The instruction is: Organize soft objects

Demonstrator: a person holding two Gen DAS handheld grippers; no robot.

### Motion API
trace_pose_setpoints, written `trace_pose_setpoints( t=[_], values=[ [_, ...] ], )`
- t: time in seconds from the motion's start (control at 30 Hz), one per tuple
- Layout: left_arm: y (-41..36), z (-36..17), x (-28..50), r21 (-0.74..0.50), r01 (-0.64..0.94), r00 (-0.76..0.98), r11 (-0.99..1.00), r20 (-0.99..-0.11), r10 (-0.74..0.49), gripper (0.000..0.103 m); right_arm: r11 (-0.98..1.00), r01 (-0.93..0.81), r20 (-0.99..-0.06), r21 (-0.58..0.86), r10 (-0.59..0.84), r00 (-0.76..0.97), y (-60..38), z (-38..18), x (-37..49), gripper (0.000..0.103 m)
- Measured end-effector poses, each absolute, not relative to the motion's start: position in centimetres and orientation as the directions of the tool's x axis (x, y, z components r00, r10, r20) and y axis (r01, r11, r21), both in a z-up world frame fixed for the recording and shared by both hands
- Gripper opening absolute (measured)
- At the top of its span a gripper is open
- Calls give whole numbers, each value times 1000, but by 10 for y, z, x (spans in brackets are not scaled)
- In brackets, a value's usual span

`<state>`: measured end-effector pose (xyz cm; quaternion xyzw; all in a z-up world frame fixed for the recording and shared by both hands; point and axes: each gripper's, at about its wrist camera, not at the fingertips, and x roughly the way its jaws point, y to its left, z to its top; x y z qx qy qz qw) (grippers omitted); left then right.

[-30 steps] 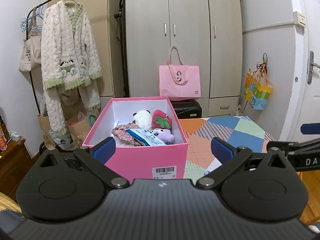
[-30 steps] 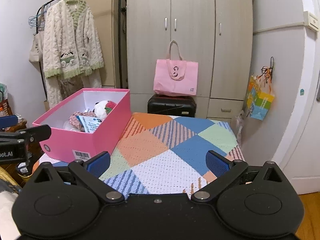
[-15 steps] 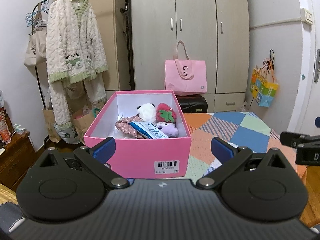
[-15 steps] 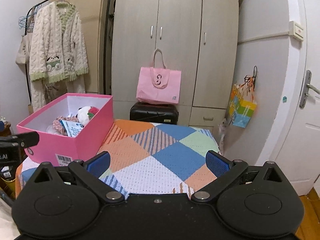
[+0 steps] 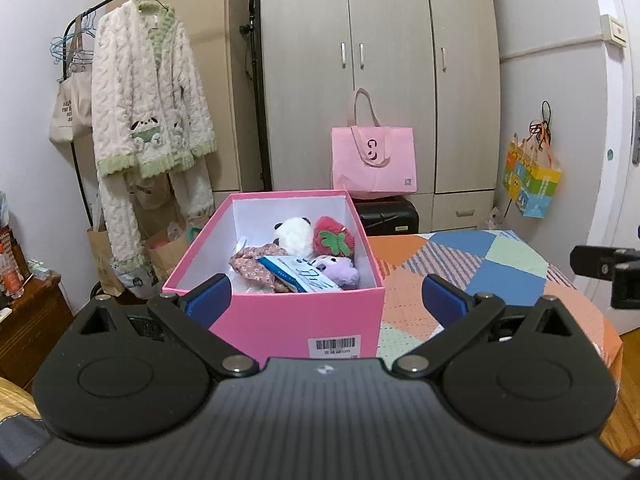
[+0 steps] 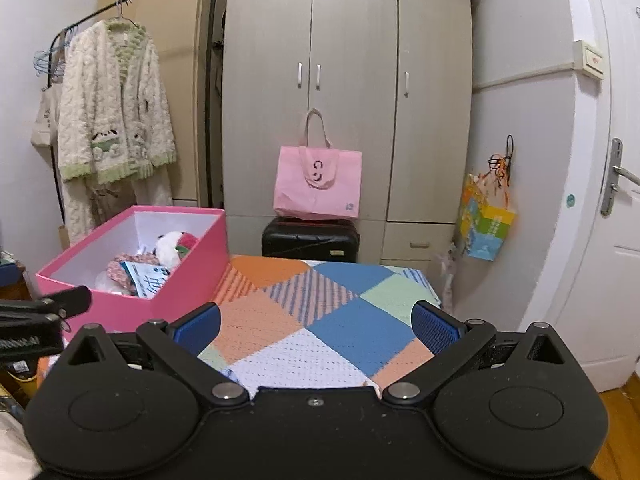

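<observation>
wrist views, wardrobe-facing, sharing pink box

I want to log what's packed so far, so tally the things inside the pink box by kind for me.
In the pink box:
Plush toys: 3, a panda, a strawberry and a purple toy
Flowered cloth pieces: 1
Blue and white packets: 1
Total: 5 that show; anything underneath is hidden.

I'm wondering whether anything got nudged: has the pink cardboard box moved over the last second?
Cannot tell. The pink cardboard box keeps its place on the patchwork blanket in the right wrist view; its shifts against the grey wardrobe match the cameras moving.
</observation>
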<state>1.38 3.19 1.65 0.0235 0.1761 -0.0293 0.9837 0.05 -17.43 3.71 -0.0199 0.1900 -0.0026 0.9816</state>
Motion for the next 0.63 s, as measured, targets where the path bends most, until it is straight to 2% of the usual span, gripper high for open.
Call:
trace_pose_setpoints(
  t=[0.27,0.63],
  values=[
    [28,14,19,45,40,939,998,-342,-22,103,994,21,-365,-108,-60,929,-171,30,4,103],
    [29,12,21,47,33,945,998,-327,-15,103,996,56,-386,-64,-77,919,-186,23,11,103]
  ],
)
